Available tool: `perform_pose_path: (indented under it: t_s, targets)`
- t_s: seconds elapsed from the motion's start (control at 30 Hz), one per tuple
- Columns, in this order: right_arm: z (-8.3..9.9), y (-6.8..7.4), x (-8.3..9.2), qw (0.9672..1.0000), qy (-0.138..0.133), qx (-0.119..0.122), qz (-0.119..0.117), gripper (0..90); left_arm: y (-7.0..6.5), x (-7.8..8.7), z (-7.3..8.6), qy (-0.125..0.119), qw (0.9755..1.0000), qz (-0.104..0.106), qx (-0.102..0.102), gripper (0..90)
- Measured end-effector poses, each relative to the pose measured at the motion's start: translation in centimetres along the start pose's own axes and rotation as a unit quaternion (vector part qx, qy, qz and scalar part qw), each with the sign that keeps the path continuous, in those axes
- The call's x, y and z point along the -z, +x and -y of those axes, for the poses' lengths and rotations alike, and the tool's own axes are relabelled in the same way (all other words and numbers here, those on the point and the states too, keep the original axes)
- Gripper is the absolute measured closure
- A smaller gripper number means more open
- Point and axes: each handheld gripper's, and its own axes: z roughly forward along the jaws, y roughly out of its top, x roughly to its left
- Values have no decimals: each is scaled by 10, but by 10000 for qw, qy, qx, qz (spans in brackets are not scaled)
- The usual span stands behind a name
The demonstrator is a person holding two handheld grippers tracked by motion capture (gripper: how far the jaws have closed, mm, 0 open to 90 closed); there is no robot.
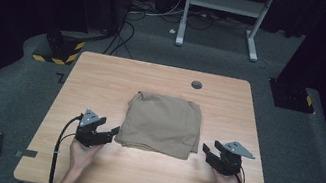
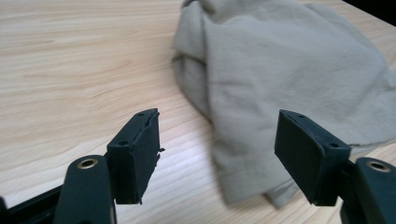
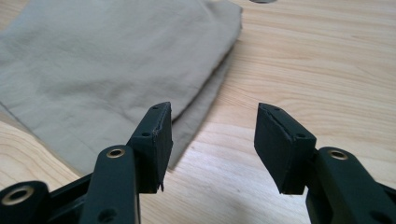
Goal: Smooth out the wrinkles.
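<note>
Gripper jaws stand well apart on both sides with nothing between them: the left gripper [image 1: 112,131] sits just beside the near left corner of the folded tan cloth [image 1: 161,124], and the right gripper [image 1: 207,152] hovers near its near right corner, slightly off the fabric. That cloth lies in the middle of the desk [image 1: 103,76], folded into a rough square of several layers, its left edge bunched and its near edge showing a hem in the left gripper view. It looks light, soft and limp, so it should sag and unfold from wherever it is lifted; a single layer pinched alone would likely peel away from the stack. The woven surface seems matte rather than slippery, so the pads should hold it well. Best hold, I judge, is at the two near corners, each gripper closing over the full stack of layers at the edge.
</note>
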Motion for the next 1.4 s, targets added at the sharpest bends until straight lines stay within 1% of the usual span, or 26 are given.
perform_pose_path:
  t_s: [0.07,0.1,0.13,0.2,0.27,0.33,0.37,0.4,0.47,0.5,0.57,0.6,0.67,0.73,0.8,0.97,1.07,1.13,1.23,1.27,1.33,1.37,1.4]
  targets:
    - [2,-3,2,10000,2,-64,40,468,4,3,3,3,10000,-48,35,312]
    - [2,-3,2,10000,2,-64,40,468,4,3,3,3,10000,-48,35,312]
    - [4,-7,4,9999,-3,-89,91,470,8,5,5,16,9999,-102,83,312]
    - [5,-10,5,9998,23,-127,157,478,12,6,8,27,9998,-140,153,311]
    - [7,-14,7,9997,59,-126,219,491,16,6,10,58,9996,-220,173,311]
    - [9,-18,8,9994,82,-180,287,500,19,6,12,101,9993,-344,140,311]
    - [10,-20,8,9992,96,-198,329,501,19,6,12,101,9993,-344,140,311]
    - [11,-22,9,9990,95,-214,376,502,22,5,14,149,9988,-443,142,311]
    - [13,-26,9,9986,120,-276,440,502,25,4,16,209,9983,-534,124,312]
    - [14,-27,8,9984,147,-285,473,502,27,3,18,222,9981,-551,160,312]
    - [15,-29,8,9981,173,-297,506,502,28,3,18,242,9979,-586,160,312]
    - [17,-32,6,9975,276,-315,578,501,30,2,19,282,9975,-632,148,313]
    - [20,-35,4,9968,332,-343,637,501,35,0,21,321,9970,-678,215,313]
    - [22,-40,5,9961,344,-405,702,502,38,-1,21,384,9960,-784,214,313]
    - [24,-43,5,9952,360,-493,769,502,41,-2,22,407,9955,-822,233,314]
    - [25,-47,5,9938,490,-430,900,496,47,-4,24,510,9940,-942,225,315]
    - [25,-48,5,9935,489,-429,932,486,50,-6,25,551,9933,-978,269,315]
    - [25,-48,5,9930,518,-425,973,478,50,-5,25,511,9931,-1022,271,314]
    - [25,-48,4,9923,569,-395,1025,462,51,-6,24,554,9924,-1070,245,313]
    - [25,-48,3,9918,656,-321,1047,440,51,-7,24,599,9920,-1091,219,312]
    - [25,-49,1,9909,811,-359,1012,390,51,-9,23,702,9911,-1110,211,305]
    - [24,-50,0,9906,854,-383,997,376,51,-10,23,763,9902,-1150,203,298]
    - [24,-50,0,9902,856,-397,1031,376,51,-11,23,782,9900,-1156,202,295]
